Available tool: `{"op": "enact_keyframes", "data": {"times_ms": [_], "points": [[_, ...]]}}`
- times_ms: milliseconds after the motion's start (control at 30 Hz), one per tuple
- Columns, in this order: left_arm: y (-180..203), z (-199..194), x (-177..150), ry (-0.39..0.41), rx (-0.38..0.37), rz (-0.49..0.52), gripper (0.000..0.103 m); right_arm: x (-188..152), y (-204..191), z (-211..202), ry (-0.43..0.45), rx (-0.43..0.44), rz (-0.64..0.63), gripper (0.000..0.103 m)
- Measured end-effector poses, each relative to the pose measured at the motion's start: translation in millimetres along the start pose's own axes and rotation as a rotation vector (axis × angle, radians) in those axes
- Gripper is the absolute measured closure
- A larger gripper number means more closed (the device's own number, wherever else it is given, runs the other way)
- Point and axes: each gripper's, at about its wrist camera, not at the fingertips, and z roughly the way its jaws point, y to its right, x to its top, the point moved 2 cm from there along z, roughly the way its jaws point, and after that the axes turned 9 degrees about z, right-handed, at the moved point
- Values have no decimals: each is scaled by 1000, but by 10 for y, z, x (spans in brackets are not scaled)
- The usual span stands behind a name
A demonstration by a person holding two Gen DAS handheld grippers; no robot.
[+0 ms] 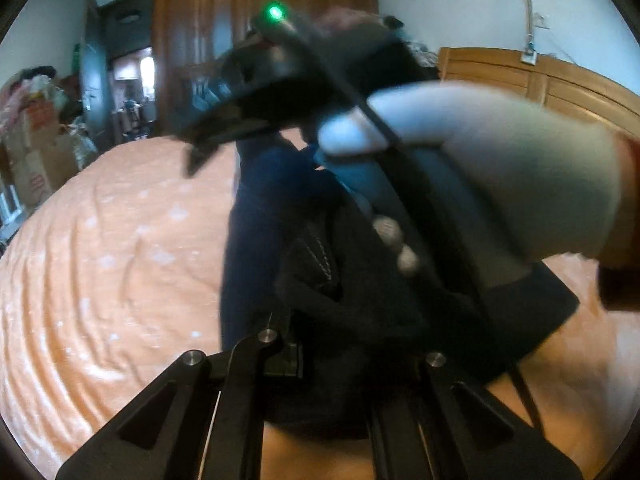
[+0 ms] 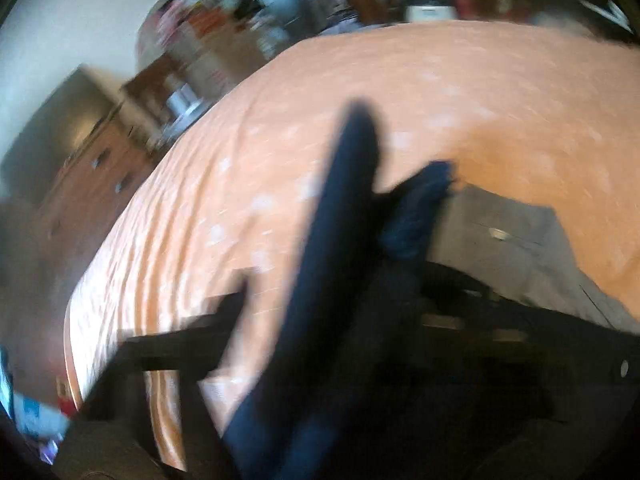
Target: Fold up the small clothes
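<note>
— Cloth first: where was the dark navy garment (image 1: 256, 240) at that moment?

— Off the bed. It hung in the air above the orange bedspread (image 1: 100, 260), bunched and draped between the two tools. In the right wrist view it ran up as a long dark strip (image 2: 328, 272) across the spread, with a grey garment (image 2: 532, 248) lying flat on the bed just beyond it.

— Did the left gripper (image 1: 340, 360) have it?

— Fabric was piled right over its black fingers, which sat close together, so I judged it was pinching the cloth, though the contact itself was hidden. The right gripper (image 1: 224, 132) showed in the left view, held by a hand in a pale glove (image 1: 500, 168), with a green light on top. Blur and cloth covered its jaws in both views; I could not tell how they stood.

— How should the step have been done well?

— My judgement: spread the two holds apart until the hanging edge pulled straight, then lower the garment onto a bare part of the bedspread, clear of the grey one, bottom edge touching first so it lay flat without creases.
</note>
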Motion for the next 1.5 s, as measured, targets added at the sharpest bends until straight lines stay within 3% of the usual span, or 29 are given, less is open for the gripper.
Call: {"op": "enact_keyframes", "data": {"times_ms": [133, 300, 433, 733, 1000, 1067, 1167, 1233, 1367, 1500], "points": [[216, 77, 120, -6, -74, 46, 100, -105, 482, -422, 88, 46, 90, 93], [837, 150, 271, -16, -187, 152, 98, -233, 1056, -1056, 161, 73, 161, 95], [1316, 315, 383, -52, -287, 196, 93, -294, 1616, -1328, 162, 43, 214, 95], [2440, 841, 467, -186, -416, 318, 91, -434, 2676, -1343, 75, 30, 378, 95], [2829, 1276, 522, -256, -423, 303, 75, -432, 2969, -1177, 42, 102, 415, 93], [2860, 1326, 488, -269, -431, 316, 65, -477, 3054, -1181, 23, 154, 473, 90], [2768, 1122, 505, -271, -456, 310, 64, -553, 2954, -1305, -23, 179, 492, 68], [2605, 823, 515, -231, -477, 293, 64, -698, 2802, -1462, -58, 197, 470, 52], [2109, 119, 442, -137, -453, 249, 62, -1022, 2656, -1764, -118, 195, 443, 43], [1454, -370, 195, -109, -330, 147, 60, -1270, 2558, -2019, -130, 209, 447, 39]]}}
